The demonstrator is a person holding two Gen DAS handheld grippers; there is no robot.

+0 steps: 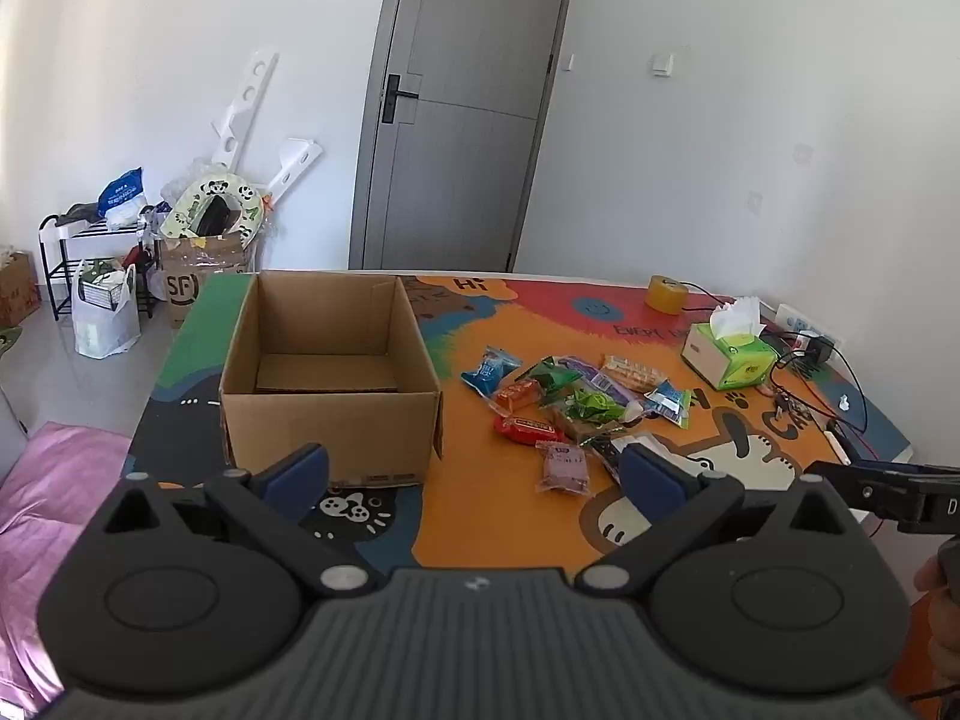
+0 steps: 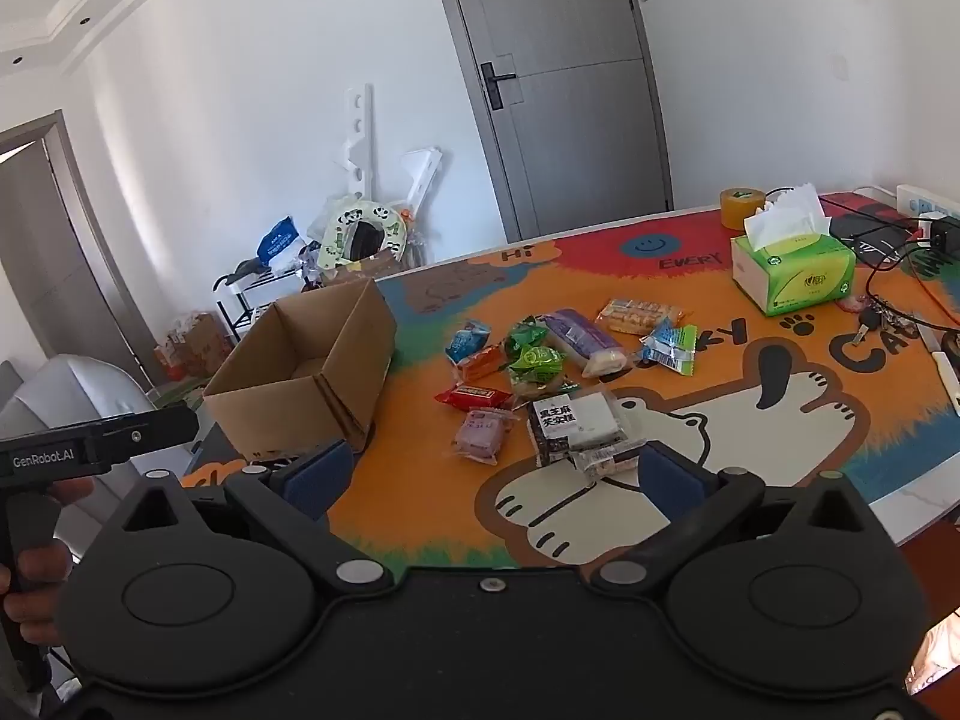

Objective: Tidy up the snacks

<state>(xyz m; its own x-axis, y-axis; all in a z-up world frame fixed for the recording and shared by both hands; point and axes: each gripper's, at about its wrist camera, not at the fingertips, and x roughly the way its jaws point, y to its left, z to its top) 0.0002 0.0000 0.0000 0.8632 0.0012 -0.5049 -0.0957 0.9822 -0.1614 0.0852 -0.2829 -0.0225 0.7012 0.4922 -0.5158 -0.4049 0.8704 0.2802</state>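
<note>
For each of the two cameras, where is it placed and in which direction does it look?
Left wrist: sits on the left tongs, open, looking forward over the cardboard box toward the grey door; the right tongs' body enters at the right edge.
Right wrist: sits on the right tongs, open, looking over the snack pile and tissue box; the left tongs' body and the person's left hand show at left.
Shared: the box, snacks, tissue box, yellow tape roll and door.

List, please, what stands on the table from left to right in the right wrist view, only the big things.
Cardboard box → pile of snack packets → yellow tape roll → green tissue box.
</note>
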